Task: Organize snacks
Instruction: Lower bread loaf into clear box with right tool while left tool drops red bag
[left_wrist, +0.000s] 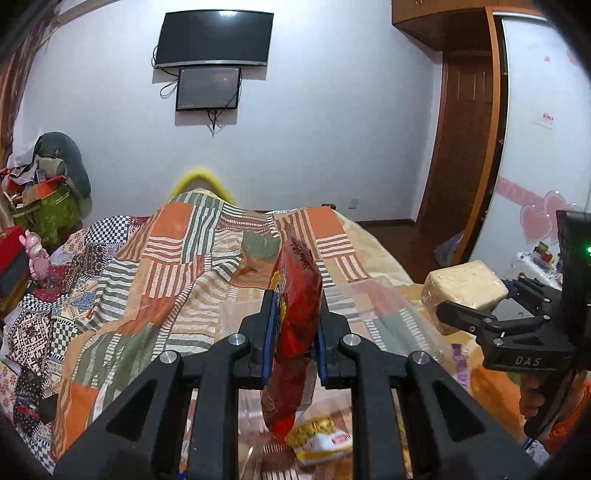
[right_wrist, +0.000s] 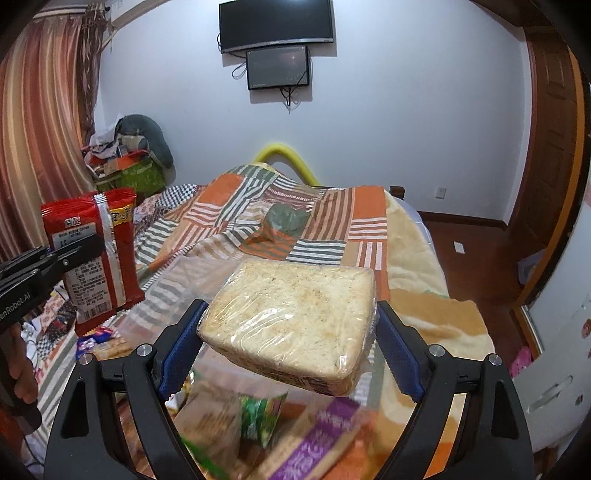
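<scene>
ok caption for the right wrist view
Right tool grips a plastic-wrapped pale block above a patchwork bedspread; left tool holds a red snack packet.

Glossy red foil packet (left_wrist: 295, 295), clear-film-wrapped crumbly block (right_wrist: 291, 314), woven cloth patchwork quilt (left_wrist: 166, 266).
</scene>
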